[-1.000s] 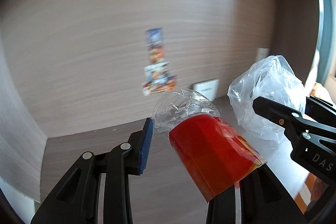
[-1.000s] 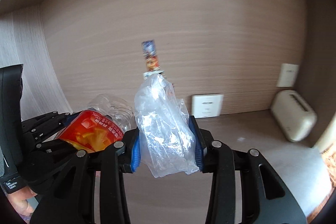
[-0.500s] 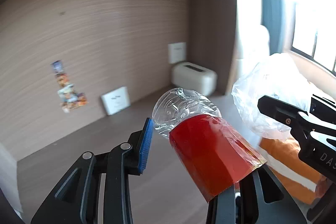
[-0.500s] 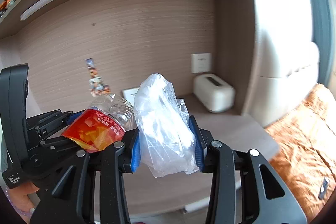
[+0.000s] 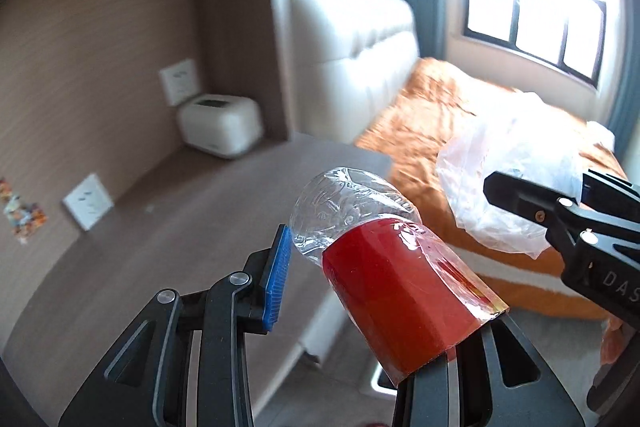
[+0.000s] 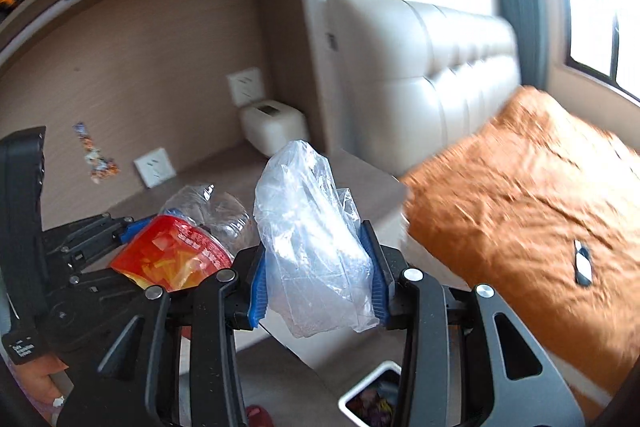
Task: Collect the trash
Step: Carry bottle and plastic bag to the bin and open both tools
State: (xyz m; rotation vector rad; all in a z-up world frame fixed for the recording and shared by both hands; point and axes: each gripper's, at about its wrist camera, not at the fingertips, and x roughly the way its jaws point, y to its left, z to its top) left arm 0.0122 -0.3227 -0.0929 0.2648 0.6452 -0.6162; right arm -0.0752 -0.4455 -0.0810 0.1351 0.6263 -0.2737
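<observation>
A crushed clear bottle (image 5: 384, 267) with a red label is pinched in the left gripper (image 5: 360, 291), its neck end pointing toward 11 o'clock. The right gripper (image 6: 316, 267) is pressed onto a crumpled clear plastic bag (image 6: 312, 247), clamped between the blue pads (image 6: 256, 283).

The bag is slack and gripped only through its middle, so a quick swing could let it slide out. The bottle lies askew, caught against one pad, and may pivot or drop if jolted. At 6 o'clock in the right wrist view a white bin (image 6: 372, 399) is seen on the floor; a release begun too soon would probably drop the trash beside it.

The bin is cut off by the finger frames and its contents are hard to read. The bottle's far pad is hidden behind the label. The orange bedspread (image 6: 520, 207) is smeared by blur, and a small dark object (image 6: 582, 263) on it cannot be identified.
</observation>
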